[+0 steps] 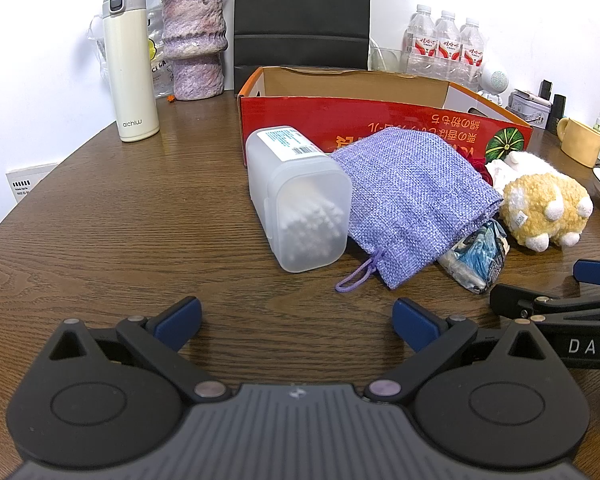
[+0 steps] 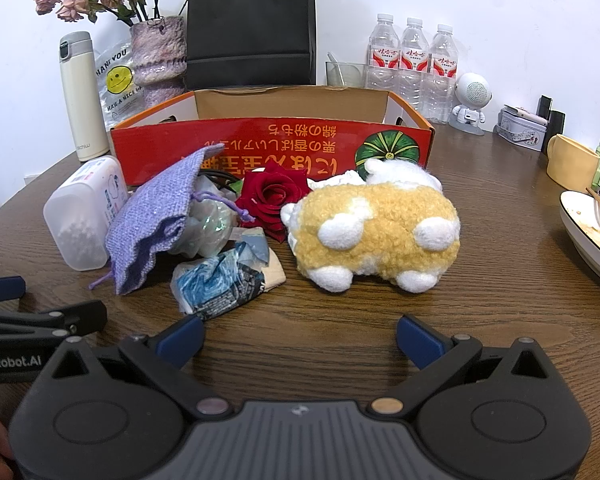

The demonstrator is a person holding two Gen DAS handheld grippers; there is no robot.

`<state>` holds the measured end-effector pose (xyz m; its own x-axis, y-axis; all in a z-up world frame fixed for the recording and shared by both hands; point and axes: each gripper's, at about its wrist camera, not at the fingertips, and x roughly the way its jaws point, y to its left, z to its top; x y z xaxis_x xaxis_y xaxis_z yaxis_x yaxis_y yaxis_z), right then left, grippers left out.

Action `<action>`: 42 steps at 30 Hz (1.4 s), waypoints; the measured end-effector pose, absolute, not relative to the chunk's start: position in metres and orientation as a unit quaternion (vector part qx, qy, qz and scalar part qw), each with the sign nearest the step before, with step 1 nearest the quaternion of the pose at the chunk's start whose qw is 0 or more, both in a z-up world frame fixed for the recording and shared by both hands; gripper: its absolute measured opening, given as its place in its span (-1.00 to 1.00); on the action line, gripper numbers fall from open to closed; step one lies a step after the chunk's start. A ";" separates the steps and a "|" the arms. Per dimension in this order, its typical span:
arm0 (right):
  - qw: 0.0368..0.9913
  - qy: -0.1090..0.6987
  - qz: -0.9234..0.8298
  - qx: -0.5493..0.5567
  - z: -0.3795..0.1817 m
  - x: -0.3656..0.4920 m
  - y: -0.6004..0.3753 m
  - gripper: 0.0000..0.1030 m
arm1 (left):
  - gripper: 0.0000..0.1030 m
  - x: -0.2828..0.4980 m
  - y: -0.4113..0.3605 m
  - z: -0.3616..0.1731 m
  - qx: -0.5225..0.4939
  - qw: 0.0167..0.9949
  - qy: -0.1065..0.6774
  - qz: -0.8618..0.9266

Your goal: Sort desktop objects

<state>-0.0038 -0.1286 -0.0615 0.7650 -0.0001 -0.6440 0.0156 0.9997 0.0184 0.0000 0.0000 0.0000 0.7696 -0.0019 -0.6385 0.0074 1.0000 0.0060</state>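
Sorting not started. Left gripper (image 1: 296, 318) and right gripper (image 2: 300, 336) fingers wide, empty, low over desk (image 1: 120, 220). Cotton swab box (image 1: 300, 200), purple pouch (image 1: 412, 200), crumpled wrapper (image 2: 220, 284), rose (image 2: 270, 198), plush toy (image 2: 376, 232) clustered before red cardboard box (image 2: 272, 144). Next likely: right reaches plush, closes.

Lilac woven pouch (image 1: 412, 200); frosted white swab box (image 1: 300, 200); tan-and-white plush (image 2: 374, 228); deep red rose (image 2: 270, 198); red-orange carton (image 2: 272, 144), green pumpkin print; dark wood-grain table (image 1: 120, 220).
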 end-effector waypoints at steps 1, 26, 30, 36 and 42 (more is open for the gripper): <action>0.939 0.343 -0.004 0.011 -0.062 -0.004 -0.129 1.00 | 1.00 0.000 0.000 0.000 0.004 0.941 0.339 -0.003; 0.939 0.344 -0.006 0.012 -0.062 -0.005 -0.131 1.00 | 1.00 -0.004 -0.002 0.001 0.004 0.941 0.339 0.005; 0.939 0.344 -0.003 0.011 -0.062 -0.007 -0.133 1.00 | 1.00 -0.006 -0.003 -0.001 0.005 0.941 0.338 0.005; 0.938 0.344 0.021 -0.024 -0.058 -0.018 -0.139 1.00 | 1.00 -0.016 0.003 0.011 -0.003 0.953 0.298 -0.053; 0.961 0.270 0.021 -0.048 -0.031 -0.032 -0.162 1.00 | 1.00 0.004 0.013 0.040 -0.031 0.964 0.261 -0.043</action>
<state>-0.0322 -0.1619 -0.0312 0.8534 0.0151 -0.5210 -0.0669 0.9945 -0.0808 0.0040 0.0133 0.0400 0.8599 -0.0996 -0.5006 0.0667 0.9943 -0.0832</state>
